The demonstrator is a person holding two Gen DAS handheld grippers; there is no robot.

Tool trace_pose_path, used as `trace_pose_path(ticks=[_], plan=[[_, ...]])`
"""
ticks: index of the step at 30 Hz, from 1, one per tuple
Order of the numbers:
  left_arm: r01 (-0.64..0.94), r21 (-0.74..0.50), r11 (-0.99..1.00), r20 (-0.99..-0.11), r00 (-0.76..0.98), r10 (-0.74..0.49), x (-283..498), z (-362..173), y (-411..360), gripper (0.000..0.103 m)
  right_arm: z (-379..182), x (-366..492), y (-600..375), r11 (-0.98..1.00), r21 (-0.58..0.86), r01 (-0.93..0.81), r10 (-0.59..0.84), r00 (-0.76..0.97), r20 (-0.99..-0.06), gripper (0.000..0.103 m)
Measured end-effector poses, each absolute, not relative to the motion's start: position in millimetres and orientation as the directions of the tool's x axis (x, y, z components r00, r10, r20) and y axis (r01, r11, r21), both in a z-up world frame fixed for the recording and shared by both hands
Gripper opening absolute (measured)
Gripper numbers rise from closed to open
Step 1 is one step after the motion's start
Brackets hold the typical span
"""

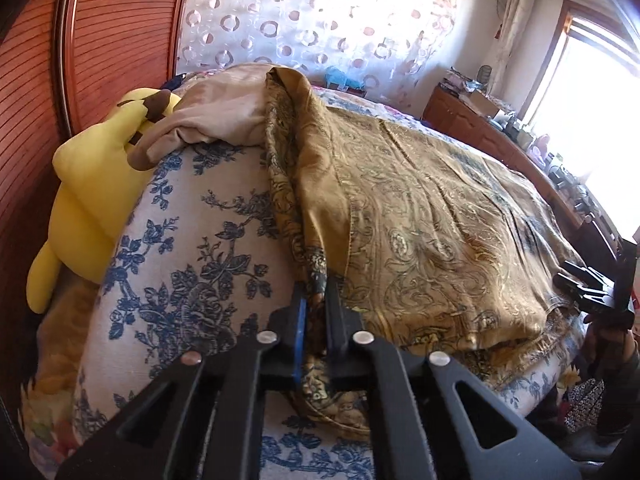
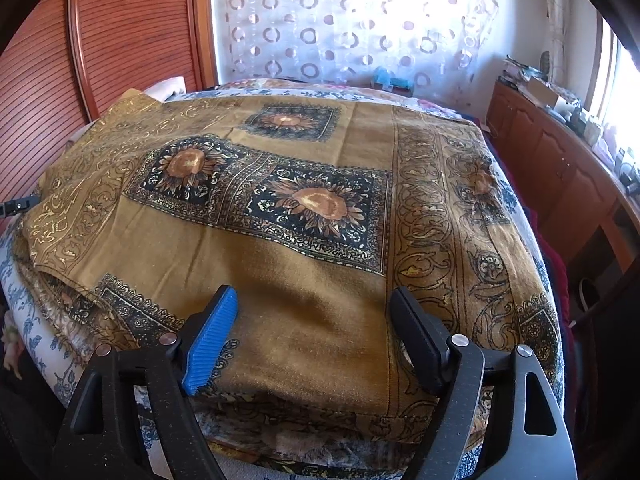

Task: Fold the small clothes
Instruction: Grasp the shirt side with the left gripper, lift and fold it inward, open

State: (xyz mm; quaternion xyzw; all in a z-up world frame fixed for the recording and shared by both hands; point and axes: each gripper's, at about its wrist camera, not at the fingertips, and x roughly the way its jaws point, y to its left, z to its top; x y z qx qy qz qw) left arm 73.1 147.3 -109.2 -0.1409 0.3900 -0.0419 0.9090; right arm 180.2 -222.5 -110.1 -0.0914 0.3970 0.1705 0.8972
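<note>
Sunlight is coming through a circle-patterned curtain (image 1: 304, 28) behind a bed (image 1: 192, 216) dressed in a blue-flowered sheet, with a yellow plush toy (image 1: 92, 184) leaning against the reddish slatted headboard (image 1: 36, 128). Seen from the left wrist, the left hand-held gripper (image 1: 316, 320) is pinching the near left edge of the golden-brown patterned cloth (image 1: 432, 216), its jaws closed on a bunched fold of fabric. That gathered edge is running away from the camera up toward the pillow end, so the cloth's long side is lying along the bed here, with its flat body spreading off to the right. At the far right the other gripper is just showing, next to the cloth's near right corner.

From the right wrist, the right hand-held gripper (image 2: 316, 340) is standing wide, its blue pad and black pad hovering over the near hem of the golden-brown patterned cloth (image 2: 304, 208) and gripping nothing. The cloth is lying mostly flat, already doubled at least once, judging by the layers stacked at its near edge. One side is secured; the right side is not yet grasped, and the next fold, by my reading, is still to come.
</note>
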Motion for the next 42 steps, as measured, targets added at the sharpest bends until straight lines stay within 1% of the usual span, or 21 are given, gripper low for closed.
trace_pose_path(ticks=[4, 8, 12, 17, 27, 33, 35, 37, 38, 39, 41, 42], plan=[[0.003, -0.308, 0.951, -0.653, 0.727, -0.214, 70, -94, 139, 0.002, -110, 180, -222, 0.925, -0.029, -0.378, 0.233, 0.627, -0.743, 0.081], [0.07, -0.316, 0.946, -0.595, 0.762, -0.256, 73, -66, 122, 0.002, -109, 181, -223, 0.92, -0.028, -0.39, 0.237, 0.612, -0.755, 0.081], [0.173, -0.308, 0.936, -0.54, 0.778, -0.322, 91, -29, 89, 0.002, -99, 175, -237, 0.925, -0.036, -0.379, 0.23, 0.632, -0.74, 0.081], [0.295, -0.302, 0.906, -0.489, 0.768, -0.413, 120, 2, 40, 0.002, -89, 168, -269, 0.946, -0.023, -0.324, 0.207, 0.655, -0.727, 0.081], [0.485, -0.254, 0.837, -0.471, 0.694, -0.545, 176, 48, -70, 0.001, -73, 154, -329, 0.972, 0.05, -0.23, 0.199, 0.692, -0.694, 0.081], [0.575, -0.254, 0.778, -0.44, 0.647, -0.623, 205, 88, -128, 0.001, -66, 148, -347, 0.976, 0.065, -0.207, 0.195, 0.71, -0.677, 0.081], [0.598, -0.269, 0.755, -0.444, 0.619, -0.648, 215, 95, -149, 0.002, -63, 146, -352, 0.977, 0.074, -0.201, 0.198, 0.713, -0.673, 0.081], [0.605, -0.245, 0.758, -0.481, 0.603, -0.636, 224, 93, -167, 0.008, -62, 144, -357, 0.978, 0.082, -0.193, 0.198, 0.715, -0.67, 0.081], [0.616, -0.228, 0.754, -0.498, 0.591, -0.634, 227, 90, -174, 0.014, -62, 143, -360, 0.978, 0.09, -0.19, 0.201, 0.714, -0.671, 0.081], [0.629, -0.205, 0.75, -0.514, 0.584, -0.629, 229, 84, -179, 0.021, -63, 143, -361, 0.977, 0.097, -0.188, 0.204, 0.712, -0.672, 0.081], [0.622, -0.181, 0.762, -0.54, 0.585, -0.606, 232, 74, -180, 0.031, -64, 142, -364, 0.977, 0.102, -0.188, 0.207, 0.709, -0.674, 0.081], [0.619, -0.177, 0.765, -0.551, 0.581, -0.598, 233, 69, -179, 0.032, -65, 142, -365, 0.977, 0.099, -0.187, 0.204, 0.709, -0.675, 0.081]])
